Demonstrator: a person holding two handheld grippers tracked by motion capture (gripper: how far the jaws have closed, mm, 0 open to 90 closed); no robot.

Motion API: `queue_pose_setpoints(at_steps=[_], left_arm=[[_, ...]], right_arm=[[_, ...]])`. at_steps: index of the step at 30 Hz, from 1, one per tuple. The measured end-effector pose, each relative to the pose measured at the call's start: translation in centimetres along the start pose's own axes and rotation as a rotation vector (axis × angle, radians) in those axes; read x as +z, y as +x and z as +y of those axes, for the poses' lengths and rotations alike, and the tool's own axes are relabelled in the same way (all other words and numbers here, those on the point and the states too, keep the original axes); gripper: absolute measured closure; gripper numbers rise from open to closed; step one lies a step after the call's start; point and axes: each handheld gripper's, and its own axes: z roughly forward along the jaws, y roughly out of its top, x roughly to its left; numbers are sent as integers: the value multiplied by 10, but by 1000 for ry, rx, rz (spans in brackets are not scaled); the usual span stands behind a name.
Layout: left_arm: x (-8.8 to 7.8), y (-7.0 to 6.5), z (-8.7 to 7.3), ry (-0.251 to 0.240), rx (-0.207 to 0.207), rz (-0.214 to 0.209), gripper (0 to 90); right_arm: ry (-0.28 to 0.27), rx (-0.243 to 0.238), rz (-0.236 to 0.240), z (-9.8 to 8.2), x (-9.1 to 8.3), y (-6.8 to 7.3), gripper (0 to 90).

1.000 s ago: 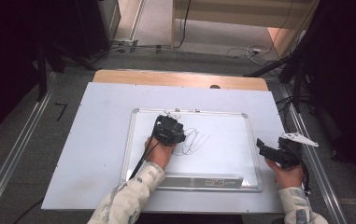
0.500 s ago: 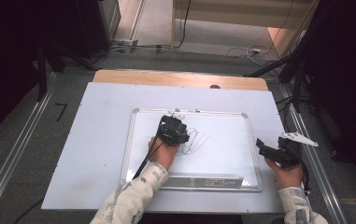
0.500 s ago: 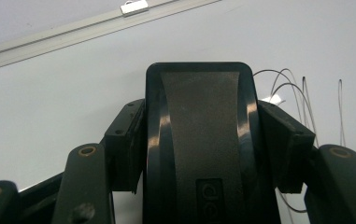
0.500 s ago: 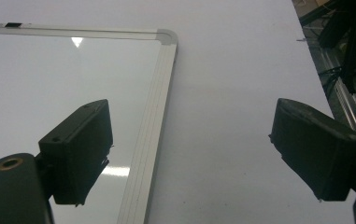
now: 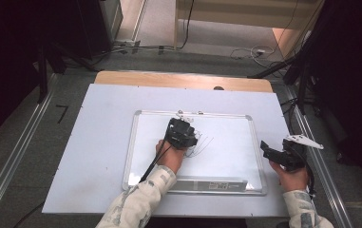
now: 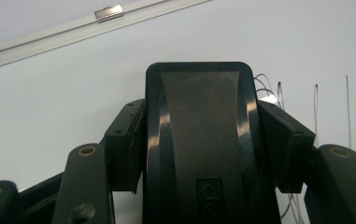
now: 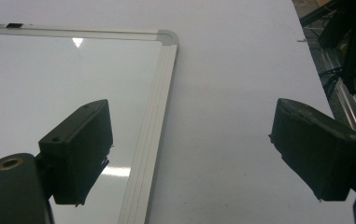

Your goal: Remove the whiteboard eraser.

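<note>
the high view shows the left gripper (image 5: pixel 184 137) over the middle of the white rectangular whiteboard with a silver frame (image 5: pixel 136 142), beside thin black pen strokes (image 5: pixel 202 145). the left gripper view adds the black oblong eraser block (image 6: pixel 199 140), clamped between both jaws, long axis running along them toward the board's far frame edge. the right gripper (image 7: pixel 189 154) rests wide open and empty, straddling the board's right frame edge.

My camo-patterned sleeves (image 5: pixel 136 206), black grippers with brass-ringed screws (image 6: pixel 87 150), a black cable (image 5: pixel 152 164) trailing the left.
</note>
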Motion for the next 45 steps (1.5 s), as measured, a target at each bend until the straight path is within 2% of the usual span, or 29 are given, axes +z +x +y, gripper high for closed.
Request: queue_pose_setpoints(at_steps=[18,45], left_arm=[[3,-11,3,6,15,-5,404],[9,-36,10,12,45,-28,404]], right_arm=[[0,-1,5,0,0,0,115],[0,-1,10,1,0,0,115]])
